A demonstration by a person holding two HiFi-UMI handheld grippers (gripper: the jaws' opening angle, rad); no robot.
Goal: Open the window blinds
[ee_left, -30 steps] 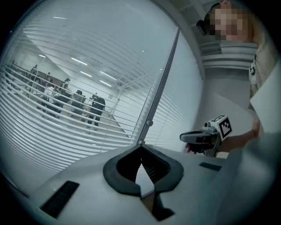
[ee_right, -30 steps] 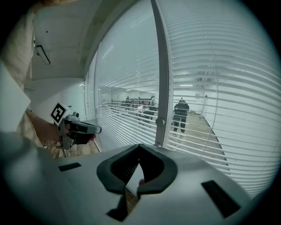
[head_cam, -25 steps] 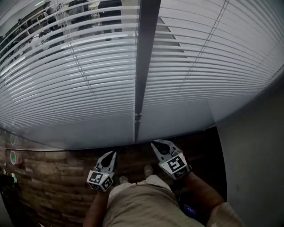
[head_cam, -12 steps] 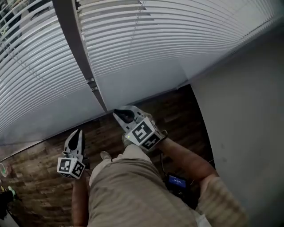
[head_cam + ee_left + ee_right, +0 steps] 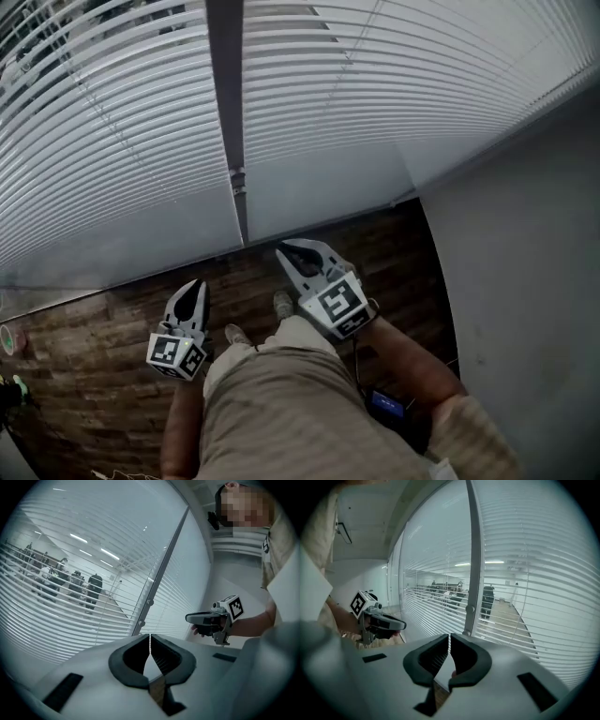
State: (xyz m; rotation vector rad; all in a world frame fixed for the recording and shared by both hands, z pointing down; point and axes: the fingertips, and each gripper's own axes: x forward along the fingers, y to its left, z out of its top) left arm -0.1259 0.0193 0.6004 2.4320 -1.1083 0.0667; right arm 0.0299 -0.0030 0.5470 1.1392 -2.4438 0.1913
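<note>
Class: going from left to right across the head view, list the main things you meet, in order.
left gripper → dark window post → right gripper → grey wall

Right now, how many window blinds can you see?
2. The left blind hangs left of the dark window post; the right blind hangs on its other side. More may lie past the picture's edges.
</note>
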